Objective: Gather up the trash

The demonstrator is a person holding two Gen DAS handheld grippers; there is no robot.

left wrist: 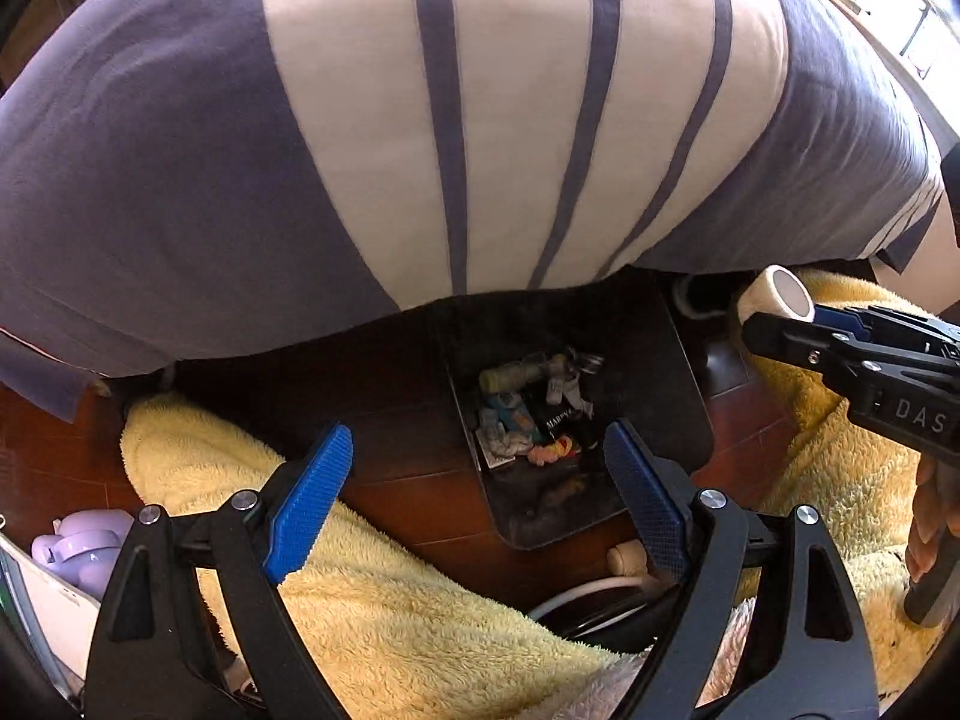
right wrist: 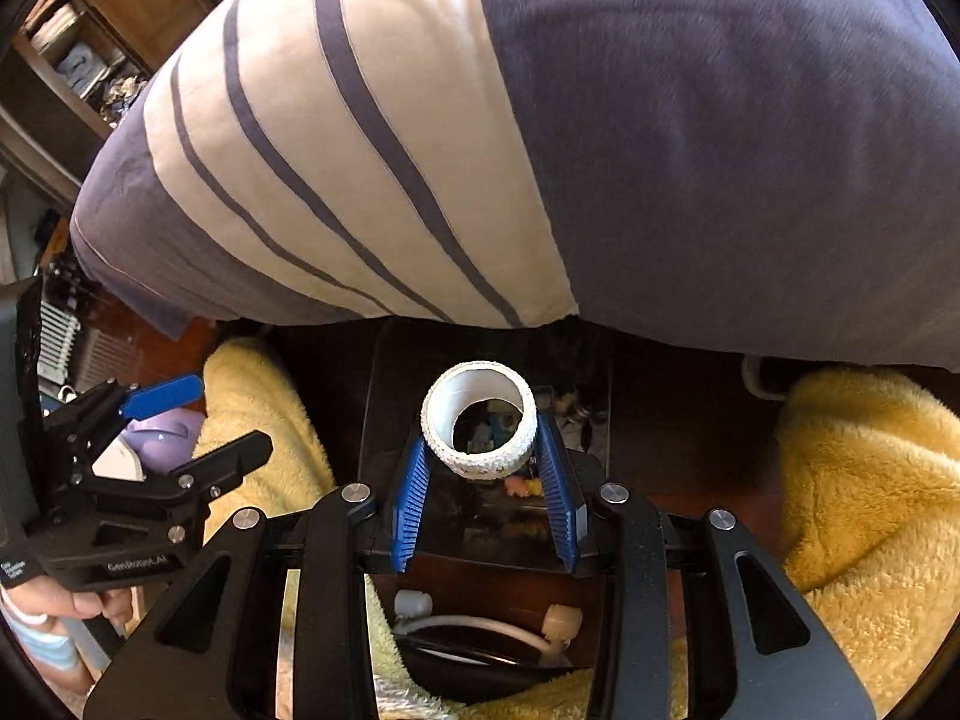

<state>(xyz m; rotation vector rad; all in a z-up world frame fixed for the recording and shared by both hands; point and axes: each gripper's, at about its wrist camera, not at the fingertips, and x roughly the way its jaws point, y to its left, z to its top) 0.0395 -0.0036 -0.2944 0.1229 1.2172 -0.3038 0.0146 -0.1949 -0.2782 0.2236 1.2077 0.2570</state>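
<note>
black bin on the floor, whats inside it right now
The black bin holds a loose pile of wrappers and small packets. Its far part is hidden under the striped shirt, and lower layers cannot be seen.

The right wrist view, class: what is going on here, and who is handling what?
A person in a striped shirt is collecting trash with two handheld grippers. The right gripper has its jaws closed on a white textured roll and holds it above a dark trash bin on the wooden floor. The bin already contains wrappers and scraps. The left gripper is open and empty.
</note>
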